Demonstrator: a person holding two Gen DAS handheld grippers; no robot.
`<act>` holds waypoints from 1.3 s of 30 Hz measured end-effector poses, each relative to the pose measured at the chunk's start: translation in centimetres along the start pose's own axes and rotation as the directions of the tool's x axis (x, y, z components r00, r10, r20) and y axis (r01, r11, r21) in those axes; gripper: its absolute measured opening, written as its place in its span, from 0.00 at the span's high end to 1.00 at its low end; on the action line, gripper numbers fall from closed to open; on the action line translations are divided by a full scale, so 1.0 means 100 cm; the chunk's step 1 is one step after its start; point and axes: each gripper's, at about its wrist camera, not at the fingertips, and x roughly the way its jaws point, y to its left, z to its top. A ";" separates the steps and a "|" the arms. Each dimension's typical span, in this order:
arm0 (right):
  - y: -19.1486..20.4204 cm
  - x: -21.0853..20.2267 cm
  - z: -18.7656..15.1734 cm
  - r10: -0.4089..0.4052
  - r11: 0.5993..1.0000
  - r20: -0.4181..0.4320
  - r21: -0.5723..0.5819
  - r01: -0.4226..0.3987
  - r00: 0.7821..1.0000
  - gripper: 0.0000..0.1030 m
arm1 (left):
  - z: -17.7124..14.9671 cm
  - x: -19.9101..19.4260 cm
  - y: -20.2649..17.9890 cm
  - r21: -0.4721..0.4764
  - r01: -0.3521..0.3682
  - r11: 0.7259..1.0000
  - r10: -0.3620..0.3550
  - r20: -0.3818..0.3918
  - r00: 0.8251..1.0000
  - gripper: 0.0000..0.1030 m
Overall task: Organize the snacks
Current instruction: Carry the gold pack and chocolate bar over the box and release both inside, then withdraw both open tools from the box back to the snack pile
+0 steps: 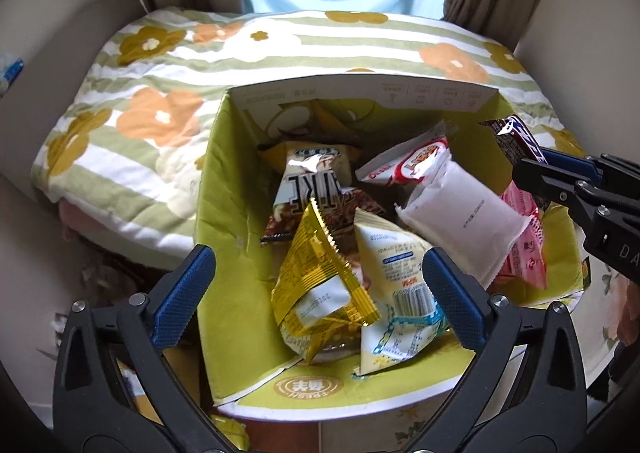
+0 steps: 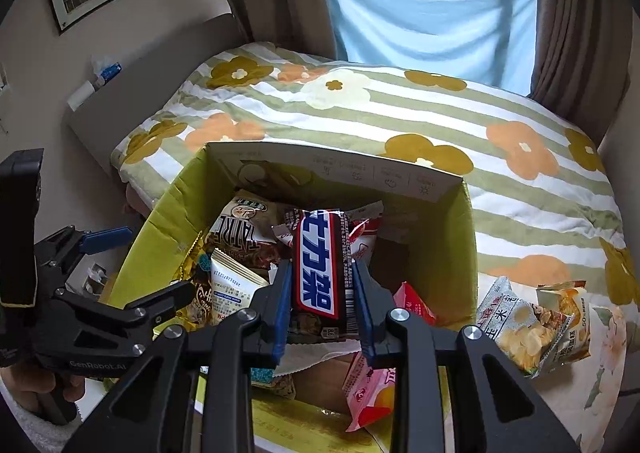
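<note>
**Snack Box Loading: Chocolate Bar Held Over the Opening**

The work area is a bed with a green-striped floral quilt (image 2: 360, 113), set before a window with brown curtains and a pale blue cloth. A green cardboard box (image 1: 224, 181) stands open at the near edge of the bed and already holds several packets.

The right gripper (image 2: 322, 293) is clamped across the width of a wrapped chocolate bar (image 2: 318, 265), its blue pads pressing the long edges near the lower half. The bar hangs over the box interior, above the loose packets.

The left gripper (image 1: 316, 293) stands with its jaws spread wide and holds nothing; a gold foil packet (image 1: 320, 285) and a cream packet (image 1: 394, 285) lie in the box between and beyond its pads.

Two more packets, a grey chip packet (image 2: 516, 325) among them, lie on the bed just right of the box.

Handling notes, as a judgement: the bar is light and fairly stiff, with a glossy, slippery wrapper. Grip across the solid middle, not the crimped ends. The puffed packets are soft and crushable; take them by a sealed edge with light pressure.
</note>
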 end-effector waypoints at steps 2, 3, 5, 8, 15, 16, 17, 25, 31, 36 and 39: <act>0.003 0.006 0.003 0.019 1.000 -0.019 -0.006 -0.019 1.000 0.74 | -0.005 -0.002 0.002 -0.020 -0.007 1.000 0.007 -0.006 1.000 0.00; 0.004 0.009 0.005 0.036 0.999 -0.031 -0.005 -0.036 0.999 0.74 | -0.007 -0.002 0.004 -0.028 -0.004 1.000 0.004 -0.010 1.000 0.00; 0.006 0.016 0.008 0.065 0.998 -0.060 0.006 -0.065 0.996 0.74 | -0.010 -0.003 0.006 -0.040 -0.003 0.999 0.002 -0.016 1.000 0.00; 0.009 0.027 0.012 0.069 0.998 -0.098 0.017 -0.067 0.993 0.53 | -0.015 -0.003 0.011 -0.056 -0.020 0.998 0.018 -0.026 0.999 0.00; 0.010 0.023 0.001 0.031 0.999 -0.072 -0.010 -0.031 0.997 0.07 | -0.024 -0.009 0.021 -0.095 -0.010 0.995 0.007 -0.032 0.999 0.00; 0.010 0.022 0.000 0.018 1.000 -0.068 -0.018 -0.019 0.998 0.07 | -0.025 -0.009 0.021 -0.095 -0.009 0.995 0.005 -0.034 0.999 0.00; 0.010 0.021 -0.001 0.009 1.000 -0.065 -0.024 -0.011 0.998 0.07 | -0.025 -0.009 0.021 -0.095 -0.006 0.995 0.002 -0.036 0.999 0.00; 0.010 -0.001 -0.006 0.015 1.000 -0.017 -0.004 -0.015 1.000 0.07 | -0.022 -0.026 0.017 -0.078 0.015 0.997 -0.015 -0.001 1.000 0.00; 0.006 -0.025 -0.009 -0.032 0.999 -0.015 0.011 0.032 0.999 0.07 | -0.019 -0.037 0.007 -0.048 0.062 0.997 -0.061 0.023 0.998 0.00; -0.008 -0.051 -0.018 -0.107 0.994 0.002 0.025 0.107 0.994 0.07 | -0.015 -0.042 -0.014 -0.005 0.105 0.994 -0.104 0.035 0.994 0.00; -0.021 -0.068 -0.025 -0.143 0.989 0.020 0.031 0.142 0.990 0.07 | -0.010 -0.045 -0.029 0.008 0.129 0.992 -0.129 0.035 0.991 0.00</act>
